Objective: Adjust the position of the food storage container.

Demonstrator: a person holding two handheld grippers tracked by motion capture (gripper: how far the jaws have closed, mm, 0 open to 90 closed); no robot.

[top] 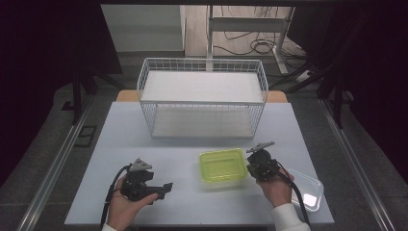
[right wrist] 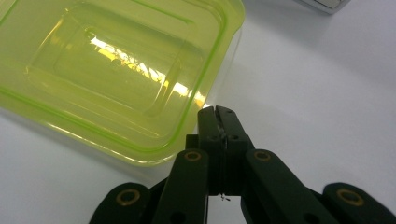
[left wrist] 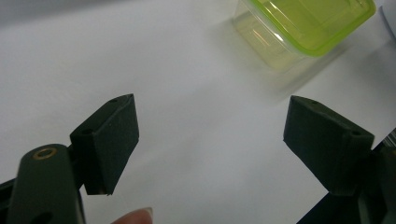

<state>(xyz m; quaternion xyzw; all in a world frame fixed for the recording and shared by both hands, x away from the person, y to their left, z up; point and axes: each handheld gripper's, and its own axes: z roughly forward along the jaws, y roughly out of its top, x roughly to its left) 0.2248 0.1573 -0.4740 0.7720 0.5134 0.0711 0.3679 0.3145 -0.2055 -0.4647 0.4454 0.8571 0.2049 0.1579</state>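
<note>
Container of clear plastic with a lime-green snap lid [top: 223,167], square with rounded corners, sitting near the middle of the pale grey table [top: 144,144], in front of the white wire basket [top: 202,96]. From above, seen just left of the right gripper [top: 250,168], lid on. In the right gripper view [right wrist: 218,112], jaws pressed flat together with nothing between them, tips just beside the lid's near edge; stepped ridges moulded into the lid and bright reflections on it, detail lost from above. In the left gripper view [left wrist: 210,140], jaws spread wide over bare table, gripping nothing, the container [left wrist: 303,25] well ahead at the upper right, blurred; a fingertip [left wrist: 135,217] at the bottom edge. From above, left gripper [top: 161,188] low on the table, well apart from the container. Farther right, a second clear plastic container [top: 308,190] at the table's corner, partly behind the right forearm. No readable writing or brand mark anywhere.
</note>
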